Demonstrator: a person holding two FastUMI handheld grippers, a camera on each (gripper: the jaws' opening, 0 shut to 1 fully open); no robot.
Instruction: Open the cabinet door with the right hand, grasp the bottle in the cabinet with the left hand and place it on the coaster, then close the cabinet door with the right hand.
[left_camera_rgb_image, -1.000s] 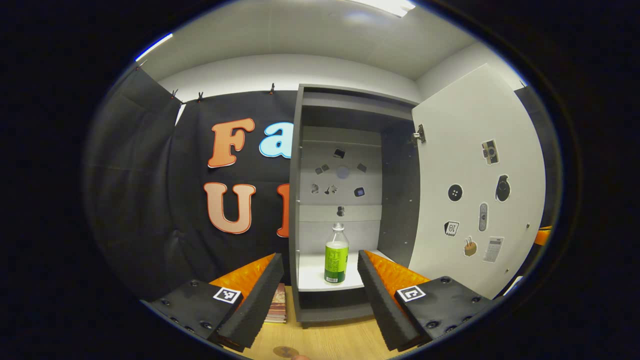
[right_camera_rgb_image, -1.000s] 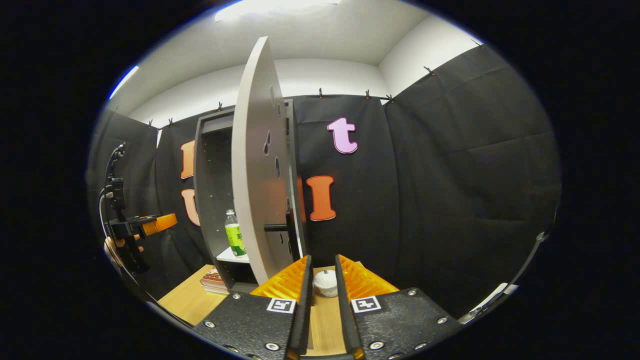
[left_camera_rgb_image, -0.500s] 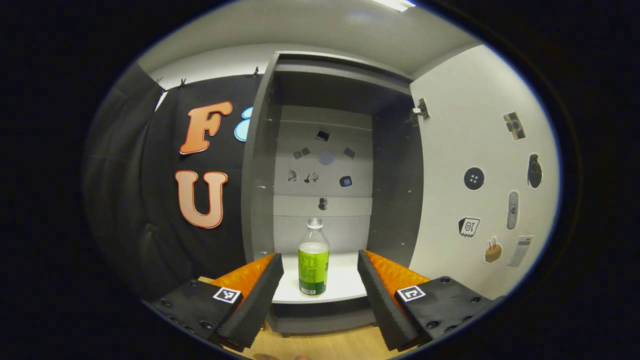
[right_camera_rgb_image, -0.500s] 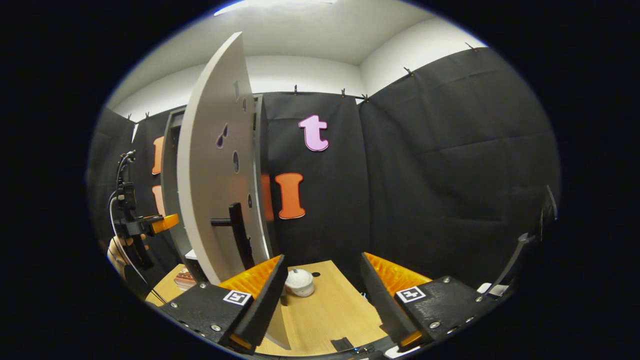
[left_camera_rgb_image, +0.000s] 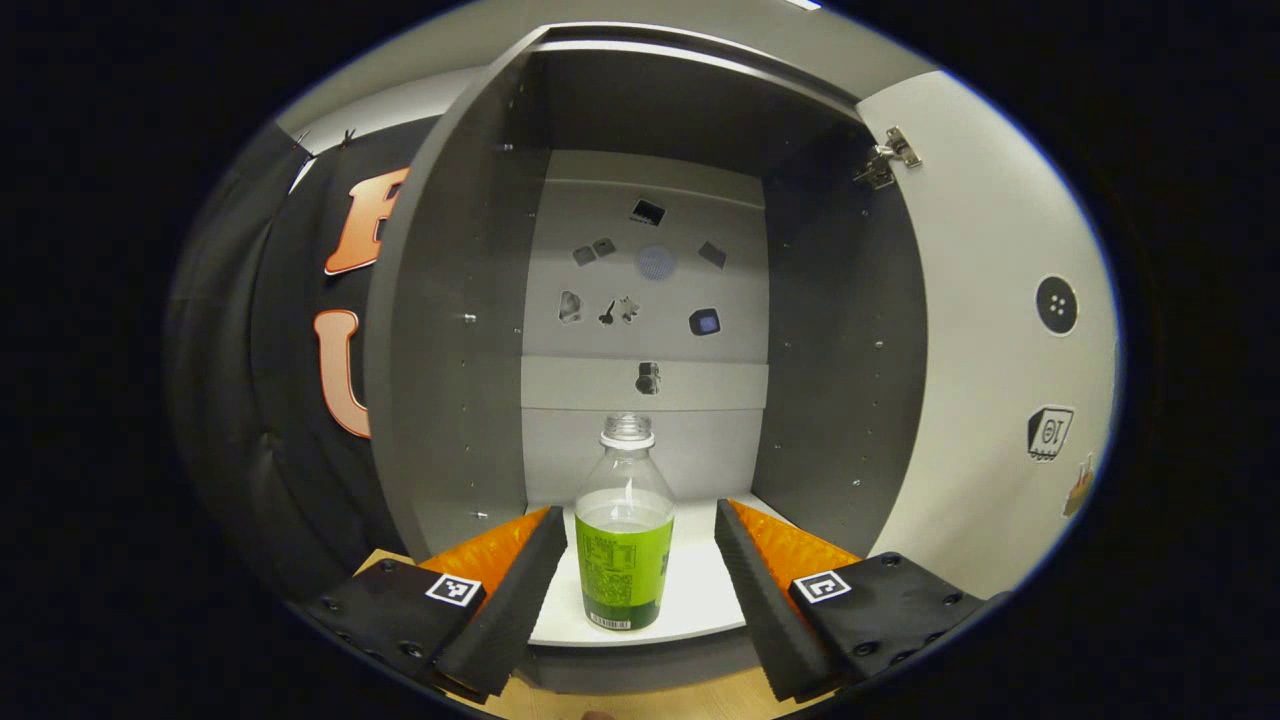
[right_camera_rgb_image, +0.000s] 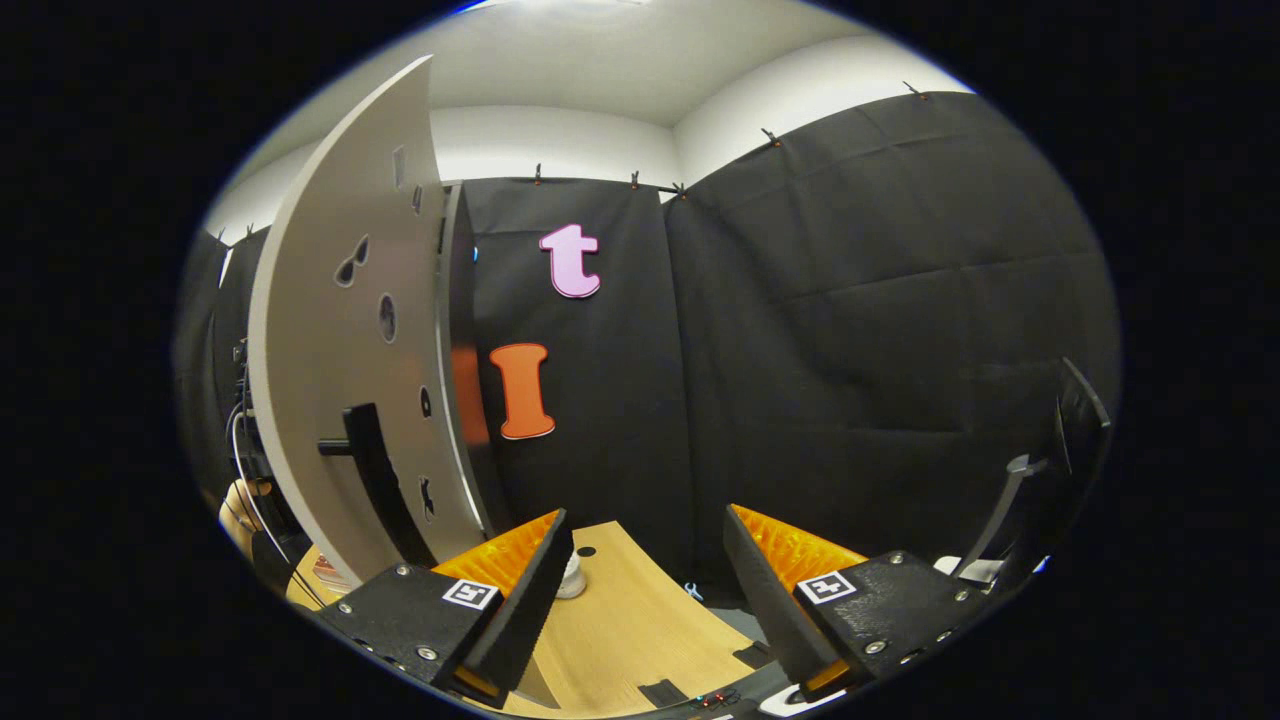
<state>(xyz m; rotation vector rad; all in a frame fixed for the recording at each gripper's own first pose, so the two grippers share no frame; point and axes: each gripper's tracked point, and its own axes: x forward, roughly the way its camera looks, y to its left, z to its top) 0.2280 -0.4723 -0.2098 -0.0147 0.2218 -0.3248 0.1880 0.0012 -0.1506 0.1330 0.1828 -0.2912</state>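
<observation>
- Left gripper view: the left gripper (left_camera_rgb_image: 640, 580) is seen with its jaws spread wide, and the bottle (left_camera_rgb_image: 625, 540) stands upright between the two fingers on the white shelf (left_camera_rgb_image: 700, 600) of the open cabinet (left_camera_rgb_image: 450, 350). Neither finger appears to touch it, though depth is hard to judge through the fisheye.
- The bottle is set near the front lip of the shelf; if it is nudged by one finger before the other closes, it could be tipped or pushed off the edge.
- The bottle is seen to be only partly filled and uncapped, so liquid could be spilled if it is tilted during lifting.
- A grasp taken high on the clear, narrowing shoulder could slip; the labelled body looks the safer place to be squeezed.
- The fingers could be knocked against the cabinet's side walls if the gripper is swung out too early.
- Right gripper view: the right gripper (right_camera_rgb_image: 645, 590) is held with its jaws wide and nothing between them, to the right of the cabinet door (right_camera_rgb_image: 340, 380) and clear of its black handle (right_camera_rgb_image: 375, 470).
- With the door left unheld, it could drift inward and be struck by the left gripper or the bottle on the way out.
</observation>
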